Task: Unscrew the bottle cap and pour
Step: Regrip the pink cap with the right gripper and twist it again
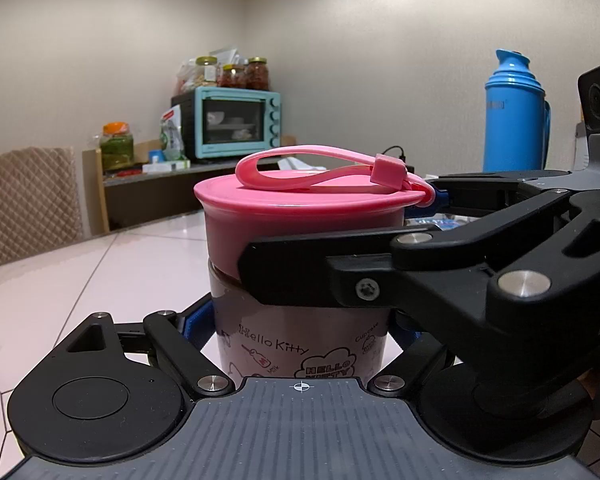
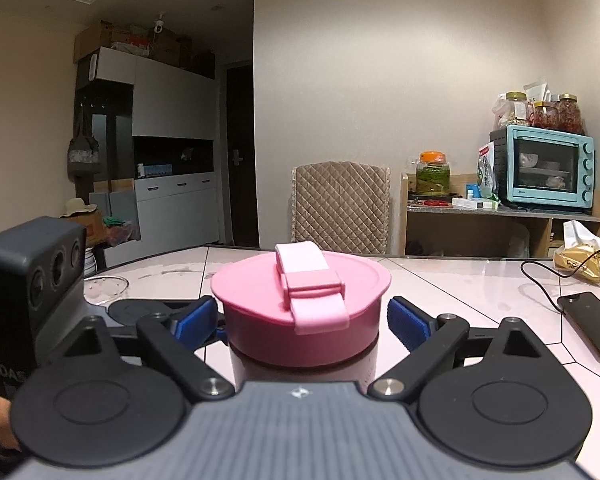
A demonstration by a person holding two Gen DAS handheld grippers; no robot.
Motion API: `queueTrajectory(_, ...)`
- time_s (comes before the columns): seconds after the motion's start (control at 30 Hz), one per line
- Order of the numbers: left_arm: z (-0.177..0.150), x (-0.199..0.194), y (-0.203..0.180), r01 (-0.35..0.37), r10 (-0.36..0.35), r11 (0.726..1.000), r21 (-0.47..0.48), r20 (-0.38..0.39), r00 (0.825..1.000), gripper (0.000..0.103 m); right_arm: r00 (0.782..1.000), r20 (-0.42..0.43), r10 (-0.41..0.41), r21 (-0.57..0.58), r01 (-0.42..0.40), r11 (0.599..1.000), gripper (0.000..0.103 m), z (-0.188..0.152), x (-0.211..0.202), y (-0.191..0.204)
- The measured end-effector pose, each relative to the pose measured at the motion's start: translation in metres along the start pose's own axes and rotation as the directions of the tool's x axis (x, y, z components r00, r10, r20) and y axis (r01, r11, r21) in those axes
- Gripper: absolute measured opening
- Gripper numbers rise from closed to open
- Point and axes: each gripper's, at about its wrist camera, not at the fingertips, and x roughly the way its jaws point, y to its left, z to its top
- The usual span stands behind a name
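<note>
My left gripper (image 1: 300, 320) clamps the pale body of the Hello Kitty bottle (image 1: 296, 344), its 2 blue-padded fingers pressed against either side just below the cap. The bottle stands upright on the white tiled table (image 1: 80, 264), well in from its far edge. My right gripper (image 2: 302, 316) straddles the pink cap (image 2: 300, 304) from the other side, jaws spread wide, and its blue pads (image 2: 406, 322) stand a little apart from the cap's wall on both sides. The cap sits fully on the bottle, its pink carry strap (image 1: 312, 170) looped flat across the top. A blue thermos (image 1: 514, 114) stands beyond the bottle. A dark phone (image 2: 588, 322) with a cable lies near the table's right edge. A teal toaster oven (image 2: 544, 168) sits on a shelf against the far wall.
</note>
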Motion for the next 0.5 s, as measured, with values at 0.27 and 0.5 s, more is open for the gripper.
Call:
queueTrajectory(0.27, -0.0001, -0.002, -0.002, 0.0, 0.0, 1.0, -0.001, 0.0, 1.0, 0.09, 1.0, 0.007, -0.012, -0.002, 0.012, 1.0, 0.086, 0.001, -0.0008, 0.0031)
queueTrajectory(0.5, -0.0003, -0.0029, -0.0041, 0.0, 0.0, 1.0, 0.0, 0.0, 1.0, 0.09, 1.0, 0.013, 0.021, -0.029, -0.021, 0.999, 0.085, -0.0013, -0.0025, -0.001)
